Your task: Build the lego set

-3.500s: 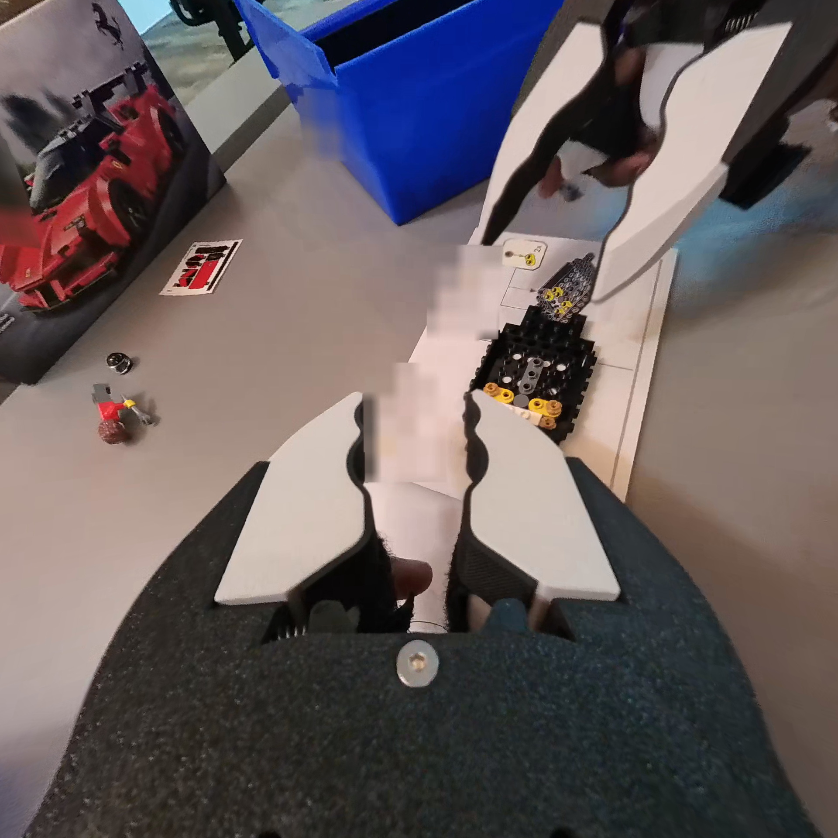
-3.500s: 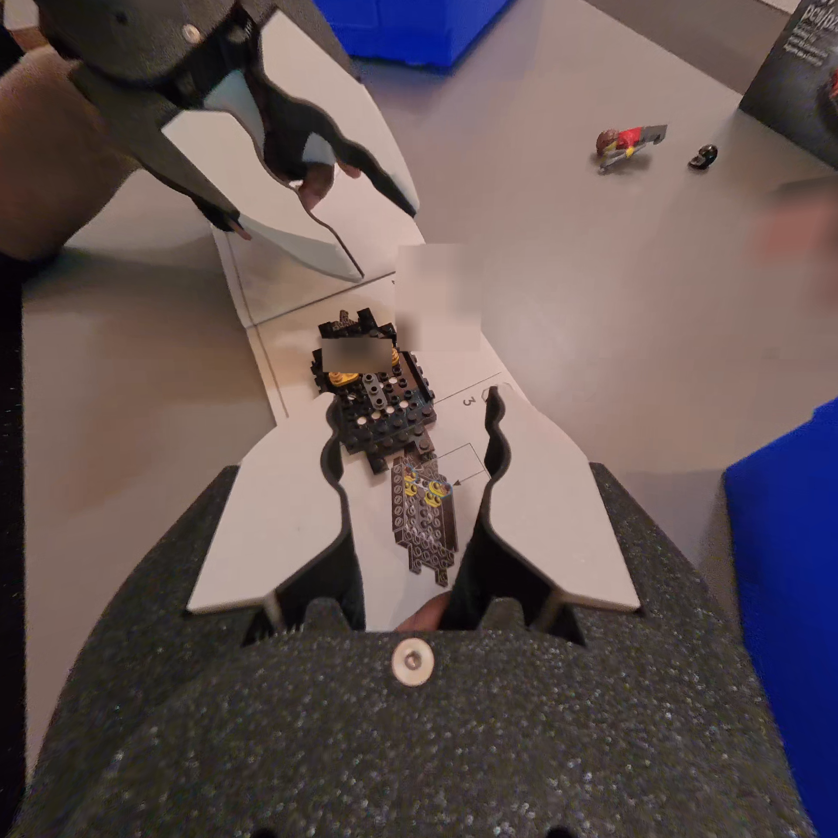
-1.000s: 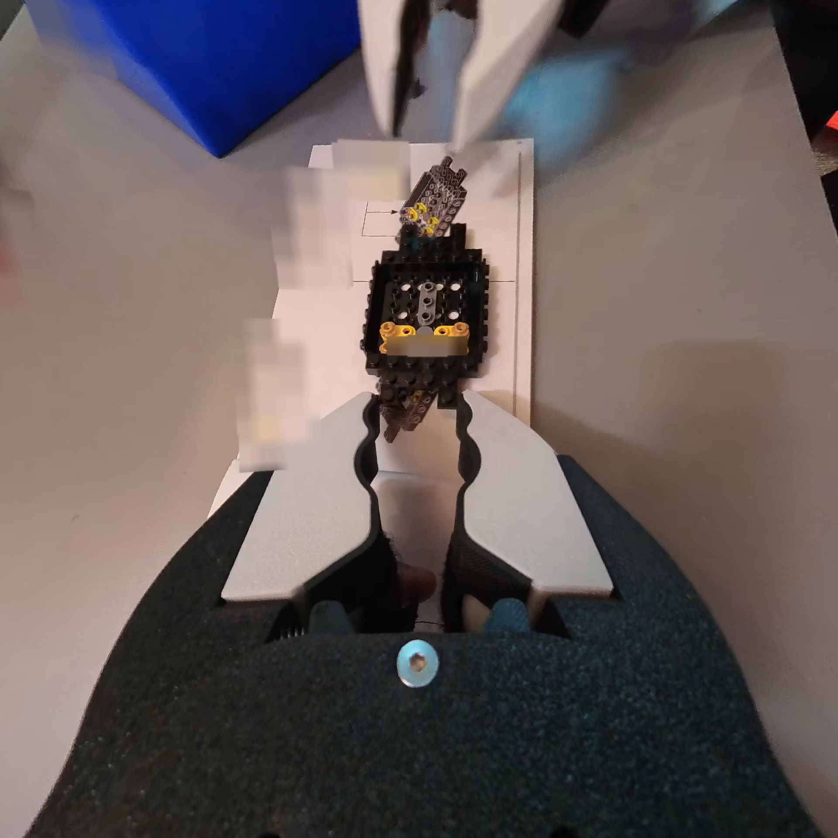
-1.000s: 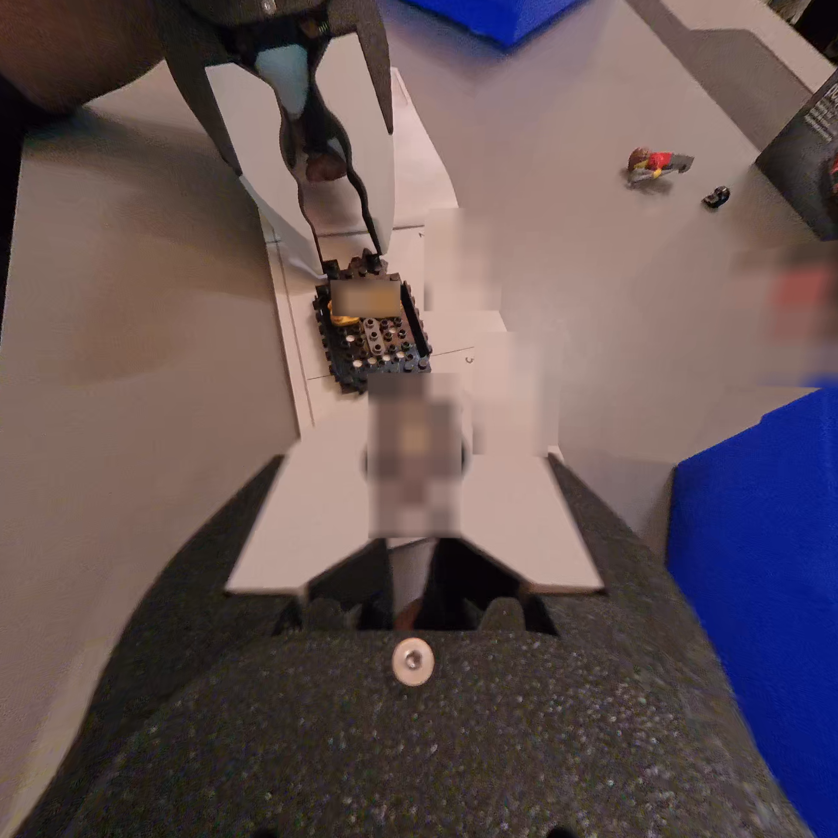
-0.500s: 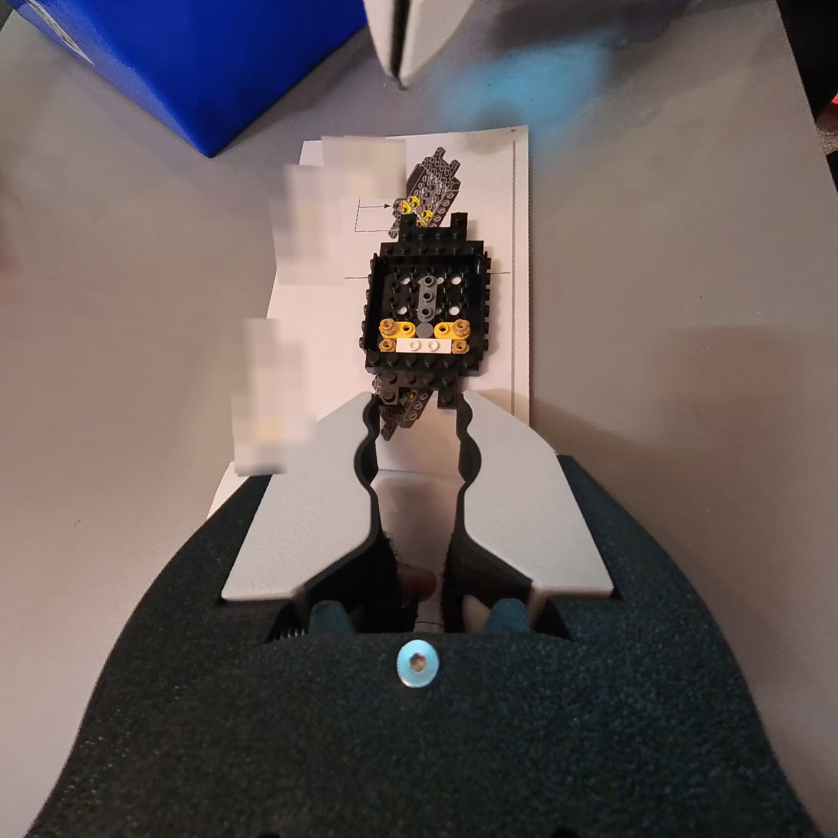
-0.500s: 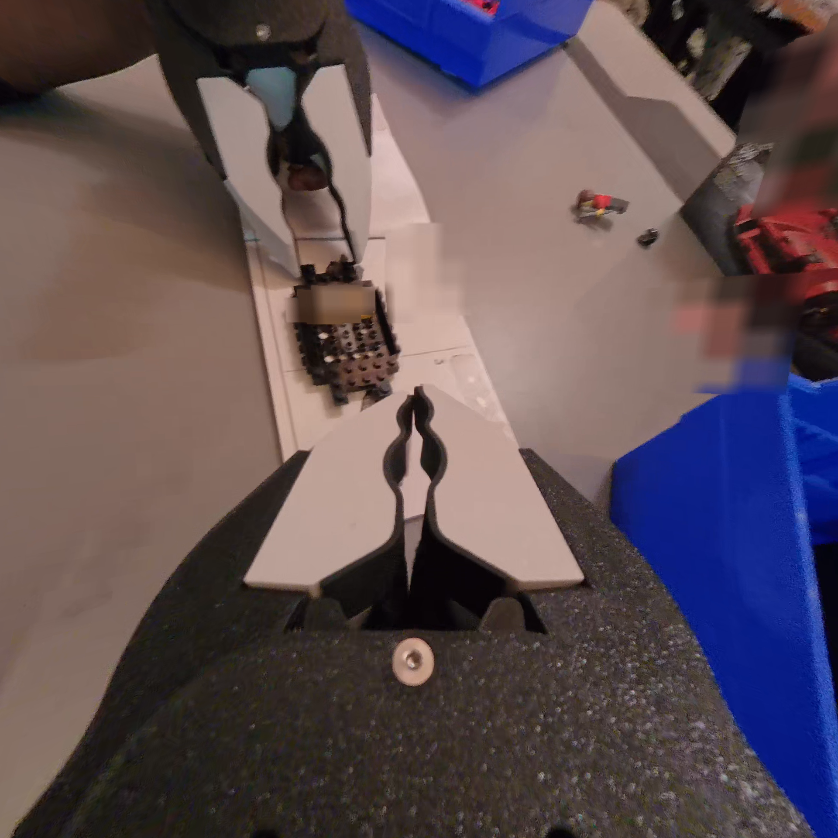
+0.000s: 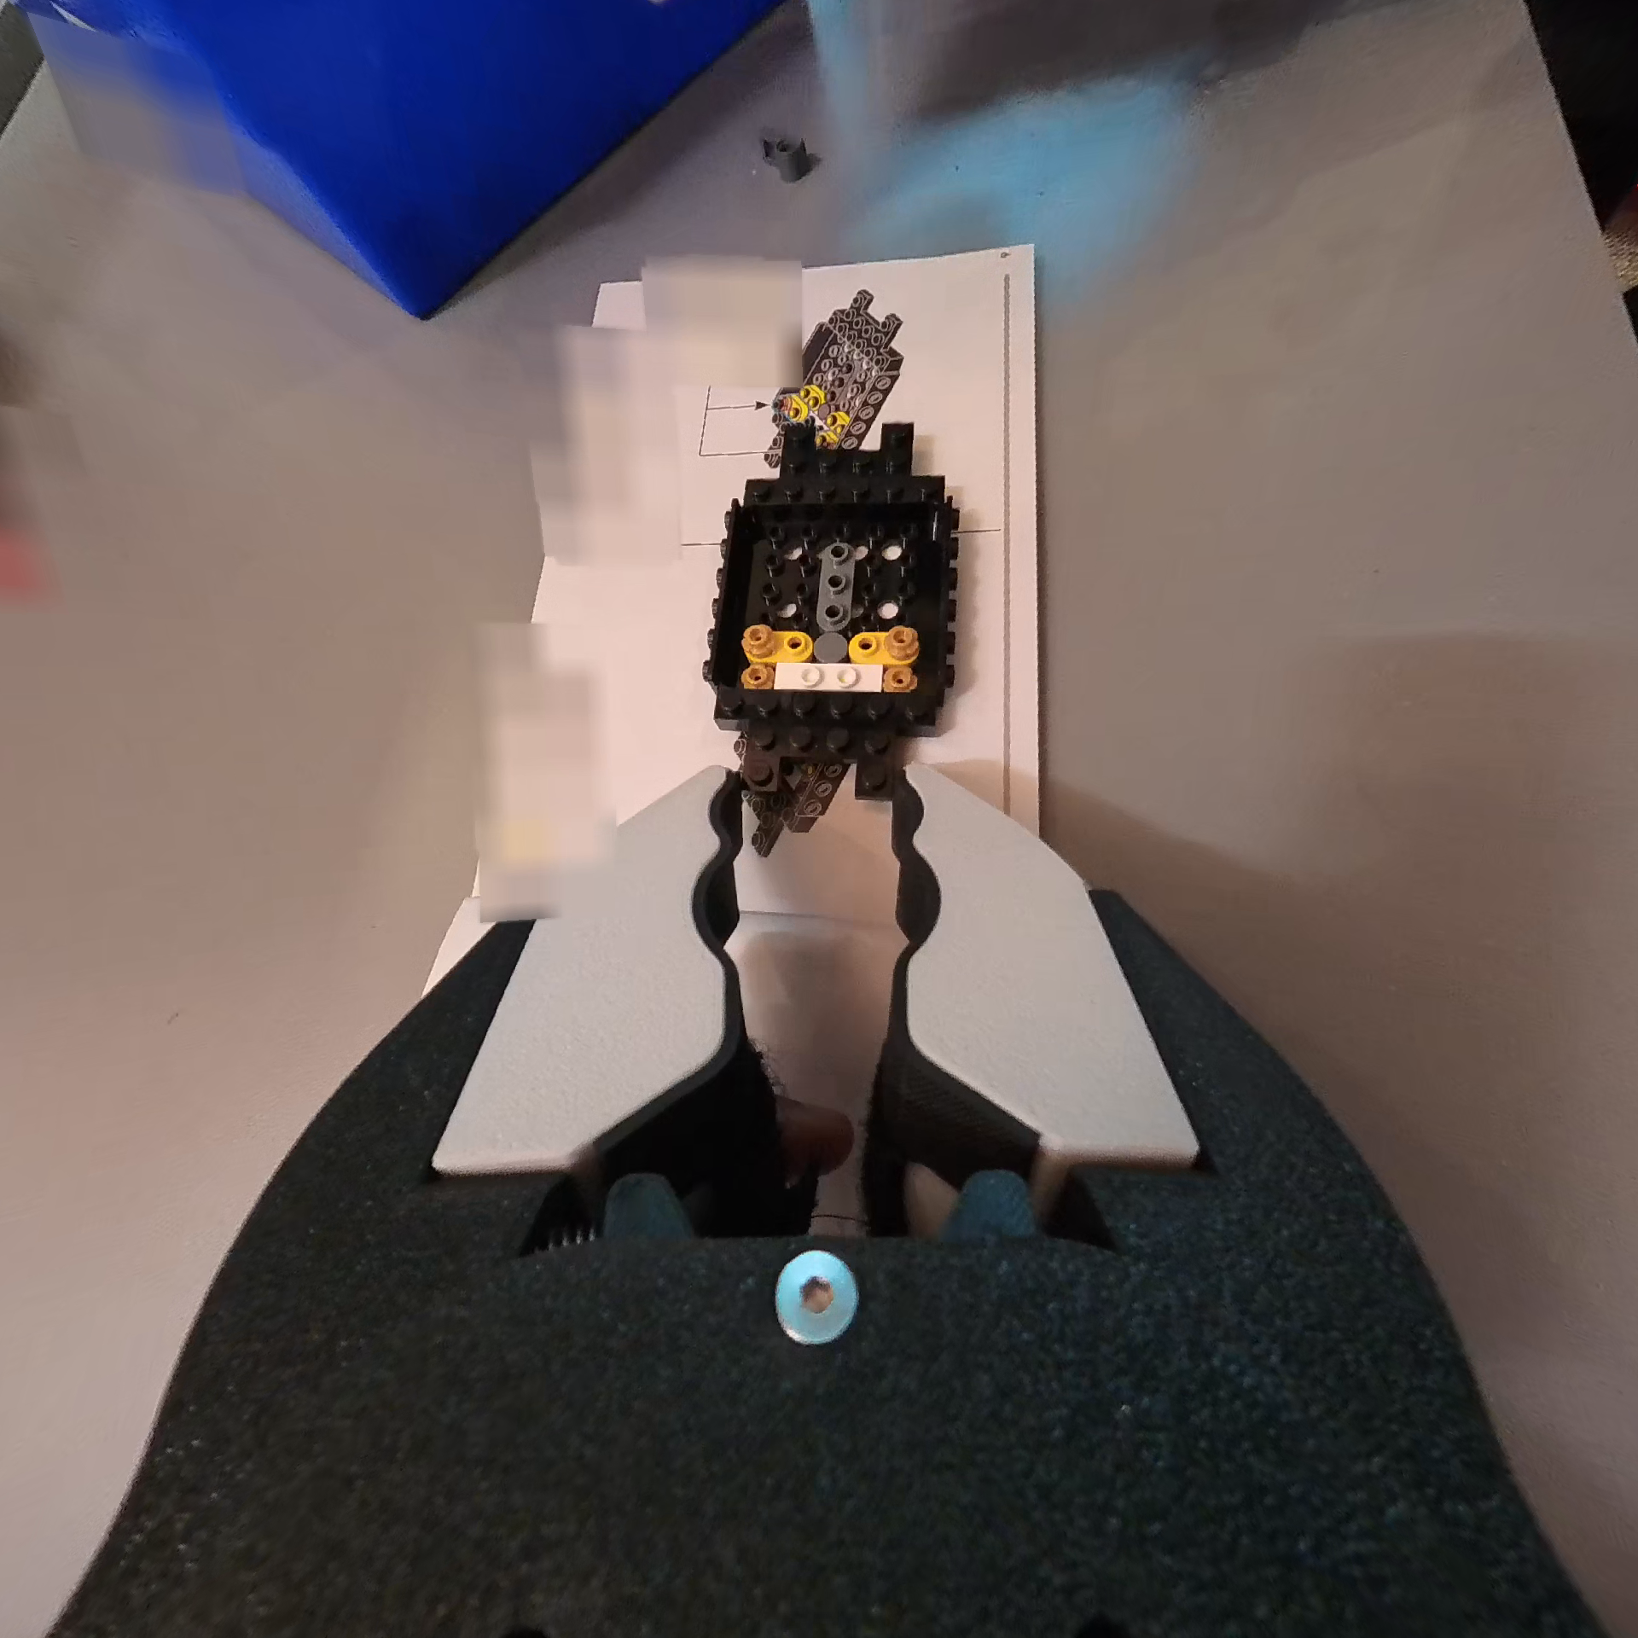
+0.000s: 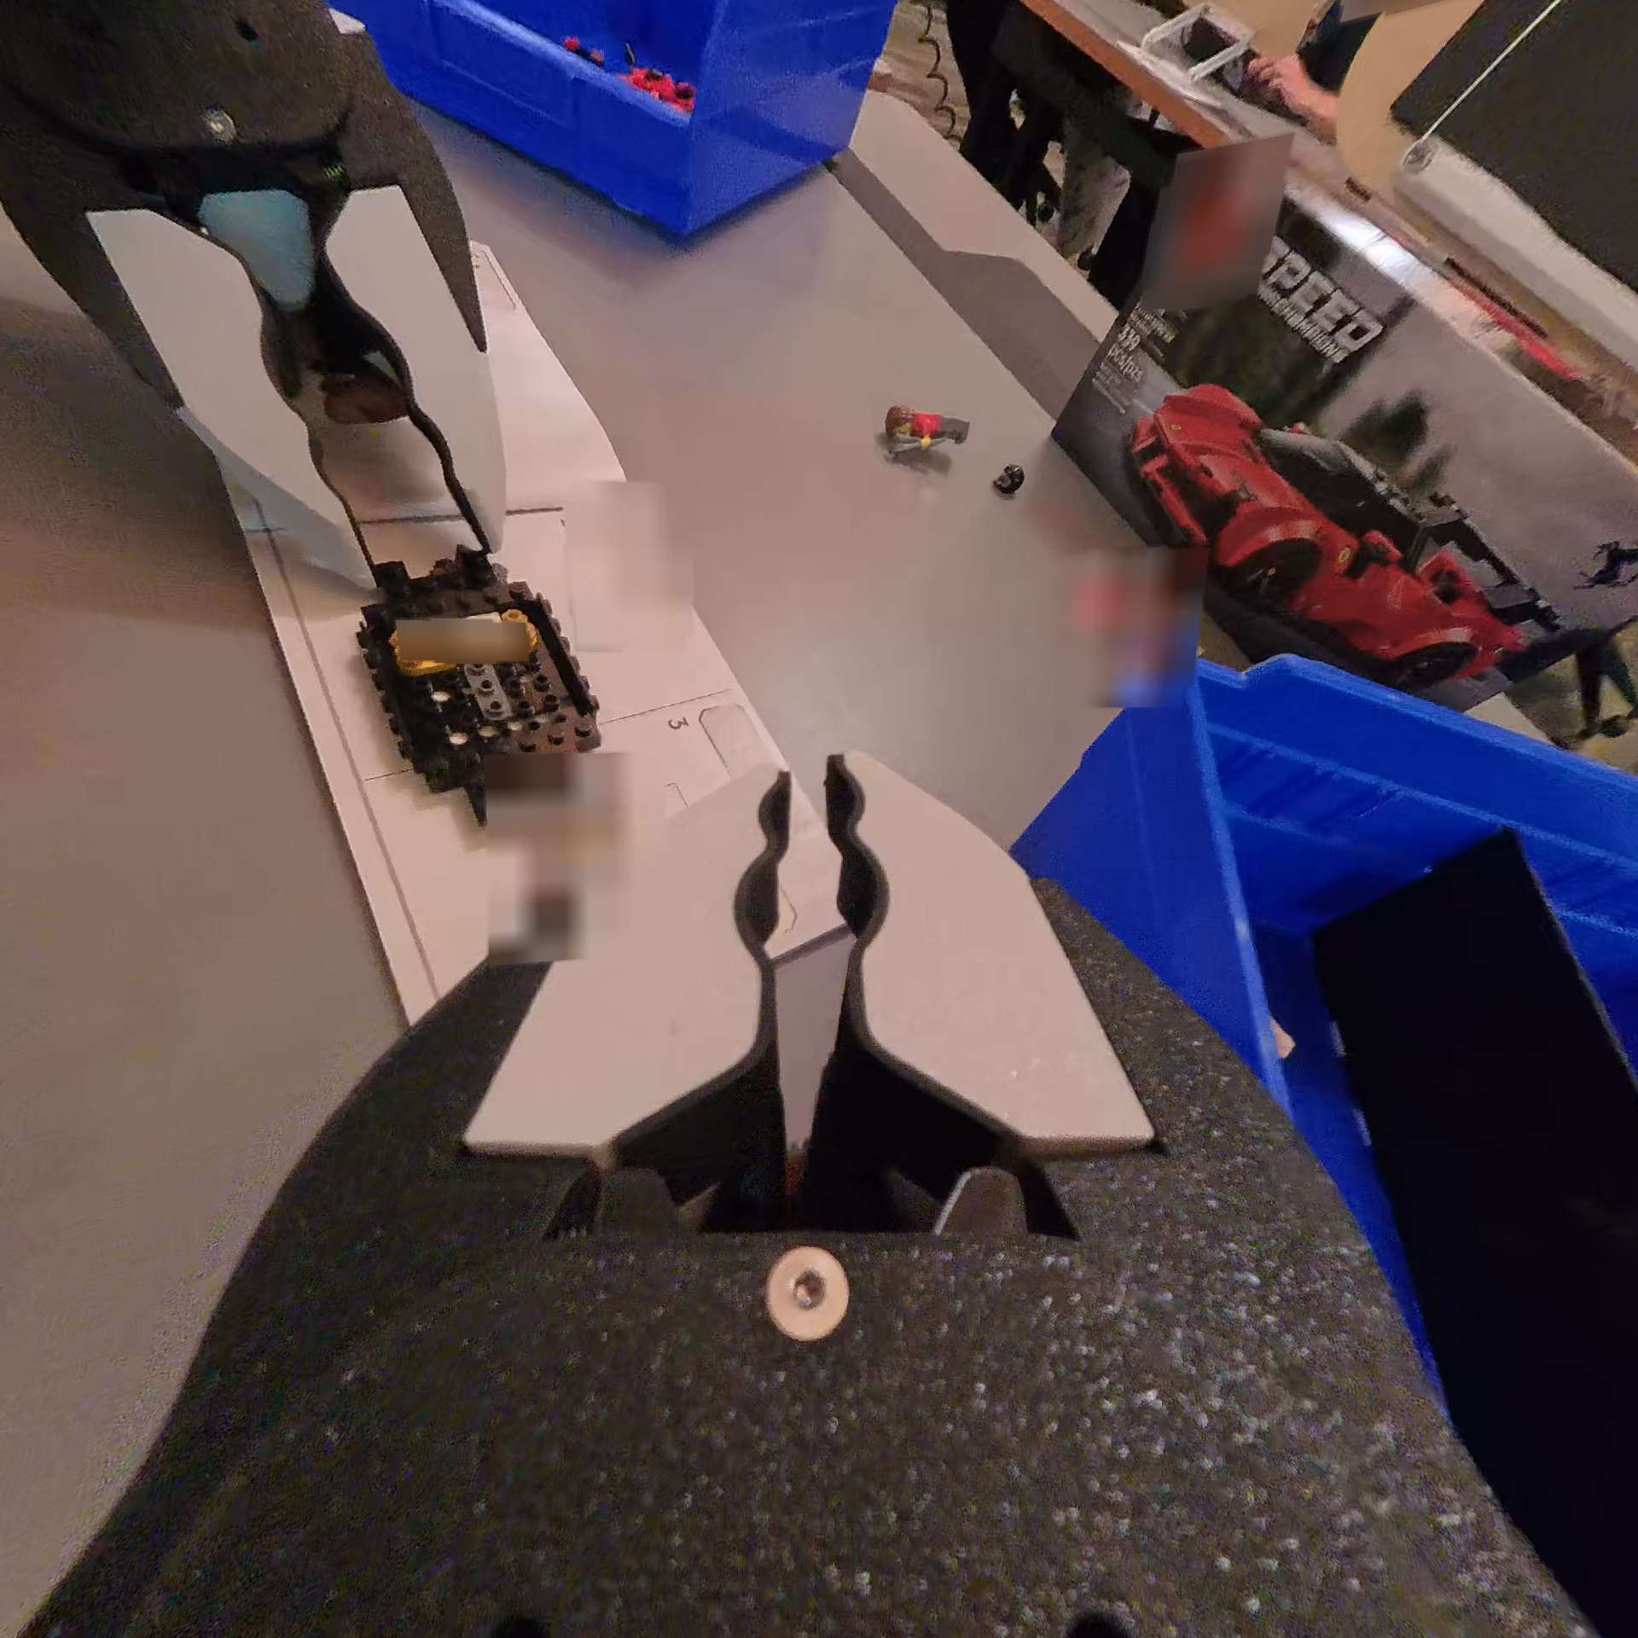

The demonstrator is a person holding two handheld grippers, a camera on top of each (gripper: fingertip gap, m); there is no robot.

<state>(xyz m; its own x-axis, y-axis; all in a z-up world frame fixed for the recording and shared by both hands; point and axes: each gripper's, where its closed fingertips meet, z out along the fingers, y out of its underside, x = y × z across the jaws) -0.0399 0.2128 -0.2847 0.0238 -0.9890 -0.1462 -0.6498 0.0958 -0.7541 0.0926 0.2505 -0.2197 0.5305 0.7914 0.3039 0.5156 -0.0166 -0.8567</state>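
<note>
My left gripper (image 7: 814,784) sits low over a white instruction sheet (image 7: 1019,532) on the grey table (image 7: 1329,798), its two fingers clamped on the near end of a black brick build (image 7: 838,612); both pads press the narrow studded tail that juts from its near edge. The build is a square, open black frame lying flat on the sheet, with yellow and gold pieces, a white plate and a grey strip inside it. Beyond it, a printed drawing of bricks shows on the page, and farther off a small dark piece (image 7: 784,159) lies loose near a blue bin (image 7: 399,133).

My right gripper (image 8: 805,780) hovers just above the sheet's other end, well apart from the build, its fingers slightly apart with only paper showing between them. A second blue bin (image 8: 1329,886) stands just beside it. Farther out on the table lie a minifigure in red (image 8: 922,430) and a small black piece (image 8: 1009,479), before a box pictured with a red car (image 8: 1285,532).
</note>
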